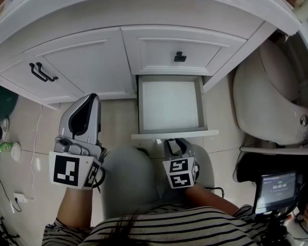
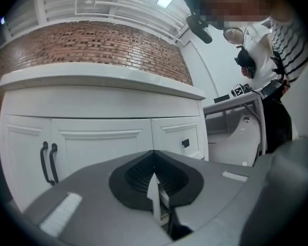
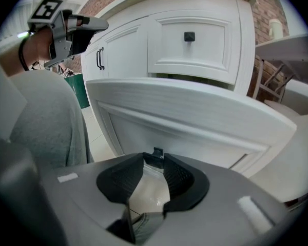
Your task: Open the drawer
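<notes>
The lower drawer (image 1: 174, 134) of the white vanity stands pulled out over the floor, its pale inside bare. My right gripper (image 1: 175, 143) is at the middle of the drawer's front panel (image 3: 195, 117), pointing down at it. Its jaws are closed on the small black drawer handle (image 3: 157, 152) at their tips. My left gripper (image 1: 89, 98) hovers level to the left, in front of the cabinet doors, shut with nothing held (image 2: 155, 160). It also shows at the upper left of the right gripper view (image 3: 72, 29).
Above the open drawer is a closed drawer with a black knob (image 1: 180, 57). The cabinet doors carry two black pull handles (image 1: 41, 72). A toilet (image 1: 267, 96) stands close on the right and a green bin (image 1: 0, 99) on the left. The person's knees (image 1: 128, 178) are below.
</notes>
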Demonstrator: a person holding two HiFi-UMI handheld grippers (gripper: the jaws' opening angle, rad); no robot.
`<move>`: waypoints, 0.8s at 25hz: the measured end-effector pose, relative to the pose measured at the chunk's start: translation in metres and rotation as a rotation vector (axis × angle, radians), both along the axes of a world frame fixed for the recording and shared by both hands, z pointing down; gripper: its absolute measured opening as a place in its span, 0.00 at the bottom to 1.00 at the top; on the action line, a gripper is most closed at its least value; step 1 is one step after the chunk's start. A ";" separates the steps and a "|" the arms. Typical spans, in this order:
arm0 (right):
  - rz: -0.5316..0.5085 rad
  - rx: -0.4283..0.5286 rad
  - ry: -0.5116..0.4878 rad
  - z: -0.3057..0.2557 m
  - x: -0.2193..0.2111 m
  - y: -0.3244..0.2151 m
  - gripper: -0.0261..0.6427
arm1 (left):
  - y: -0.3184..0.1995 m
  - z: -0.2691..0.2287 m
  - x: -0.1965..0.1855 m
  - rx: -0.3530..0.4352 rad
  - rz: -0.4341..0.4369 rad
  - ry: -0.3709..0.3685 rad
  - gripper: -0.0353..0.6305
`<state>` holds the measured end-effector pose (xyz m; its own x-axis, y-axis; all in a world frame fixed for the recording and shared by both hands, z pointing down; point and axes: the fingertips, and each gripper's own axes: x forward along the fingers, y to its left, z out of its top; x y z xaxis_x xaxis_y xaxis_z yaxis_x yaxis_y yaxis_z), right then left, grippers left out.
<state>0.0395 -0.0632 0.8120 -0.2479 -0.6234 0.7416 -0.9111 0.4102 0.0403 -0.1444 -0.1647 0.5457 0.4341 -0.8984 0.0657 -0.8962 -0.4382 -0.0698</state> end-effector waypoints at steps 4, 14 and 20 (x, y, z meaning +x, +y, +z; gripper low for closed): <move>0.053 -0.091 0.023 -0.018 0.002 -0.002 0.22 | -0.018 -0.006 0.014 -0.058 0.054 -0.015 0.08; 0.082 0.061 -0.096 -0.311 -0.003 0.010 0.04 | 0.036 -0.185 0.044 -0.183 0.112 -0.016 0.08; 0.049 0.158 -0.106 -0.497 -0.001 0.036 0.04 | 0.108 -0.339 0.059 -0.212 0.121 -0.034 0.08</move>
